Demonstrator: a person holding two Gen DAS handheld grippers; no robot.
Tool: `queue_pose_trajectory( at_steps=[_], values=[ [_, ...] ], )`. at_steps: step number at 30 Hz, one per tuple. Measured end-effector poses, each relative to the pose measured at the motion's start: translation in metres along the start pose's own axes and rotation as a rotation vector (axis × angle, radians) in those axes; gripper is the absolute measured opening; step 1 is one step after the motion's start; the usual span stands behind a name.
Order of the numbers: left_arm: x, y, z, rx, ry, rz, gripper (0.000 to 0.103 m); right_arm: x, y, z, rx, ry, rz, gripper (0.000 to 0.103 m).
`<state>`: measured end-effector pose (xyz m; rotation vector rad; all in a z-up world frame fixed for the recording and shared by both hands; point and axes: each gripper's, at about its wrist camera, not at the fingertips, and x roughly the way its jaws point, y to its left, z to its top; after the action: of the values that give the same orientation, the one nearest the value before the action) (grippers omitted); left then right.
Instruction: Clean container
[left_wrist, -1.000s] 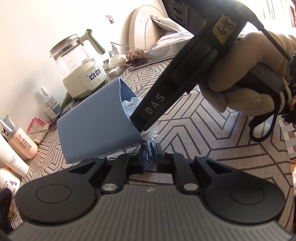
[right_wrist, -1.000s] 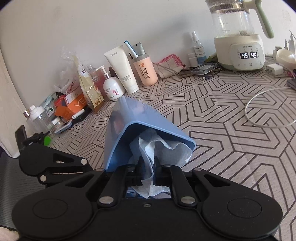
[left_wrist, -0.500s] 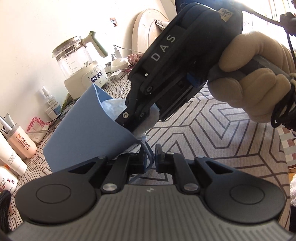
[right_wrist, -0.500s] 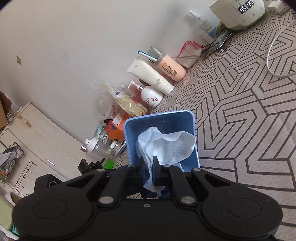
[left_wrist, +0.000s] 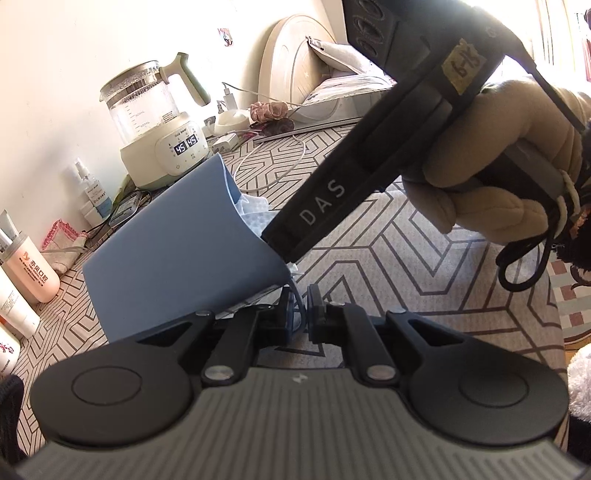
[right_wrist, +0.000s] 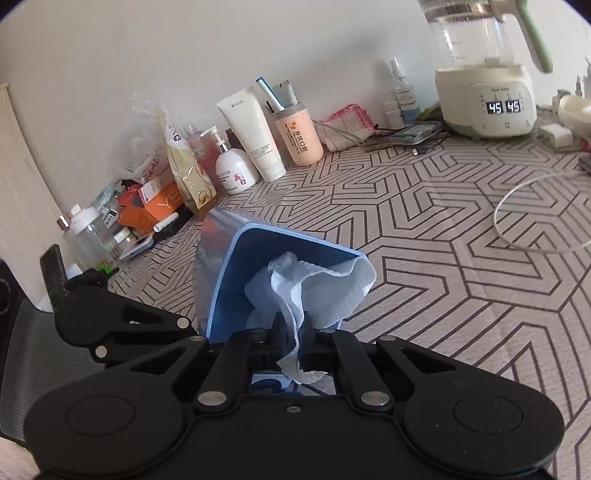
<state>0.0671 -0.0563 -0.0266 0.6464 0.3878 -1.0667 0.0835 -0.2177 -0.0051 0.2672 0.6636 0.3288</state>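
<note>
Both grippers work the blue container (right_wrist: 236, 280).
Left gripper (left_wrist: 300, 308) fingers pinch its rim at 6 o'clock; right gripper (right_wrist: 291, 332) fingers are closing on the cloth (right_wrist: 317, 288) inside.

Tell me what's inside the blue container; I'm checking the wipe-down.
A crumpled white paper towel fills the blue container, pinched by the closing right tool. The container's bottom is covered by the towel.
</note>
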Motion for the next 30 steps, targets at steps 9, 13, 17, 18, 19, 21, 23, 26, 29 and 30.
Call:
queue_pose_trajectory(
  at_steps=[9,13,17,18,19,21,23,26,29,30],
  values=[
    [0.002,0.001,0.003,0.004,-0.003,-0.001,0.006,-0.023,0.019,0.002,-0.166,-0.146,-0.216,0.009],
    [0.002,0.000,0.003,0.010,-0.003,0.003,0.007,-0.006,0.010,0.001,-0.147,-0.085,-0.218,0.009],
    [0.002,0.001,0.003,-0.007,-0.006,-0.001,0.008,0.002,0.005,-0.001,-0.100,-0.004,-0.160,0.011],
    [0.002,0.001,0.003,-0.009,-0.005,0.000,0.008,0.003,0.004,-0.002,-0.098,0.022,-0.141,0.014],
    [0.002,0.000,0.003,-0.009,-0.005,0.001,0.008,0.003,0.003,-0.003,-0.097,0.030,-0.132,0.014],
    [0.001,-0.001,0.003,-0.010,-0.005,0.001,0.008,0.001,0.002,-0.005,-0.081,0.033,-0.115,0.014],
    [-0.001,0.004,-0.001,-0.007,-0.008,-0.006,0.008,-0.001,-0.005,-0.006,-0.041,0.031,-0.078,0.014],
    [-0.002,0.004,-0.003,-0.009,-0.006,-0.008,0.008,-0.008,-0.015,-0.010,0.029,0.013,-0.006,0.013],
    [-0.002,0.004,-0.002,-0.016,0.000,-0.008,0.008,-0.014,-0.019,-0.013,0.097,-0.016,0.072,0.011],
    [-0.002,0.004,-0.002,-0.017,0.002,-0.006,0.008,-0.016,-0.019,-0.013,0.112,-0.026,0.091,0.011]
  ],
)
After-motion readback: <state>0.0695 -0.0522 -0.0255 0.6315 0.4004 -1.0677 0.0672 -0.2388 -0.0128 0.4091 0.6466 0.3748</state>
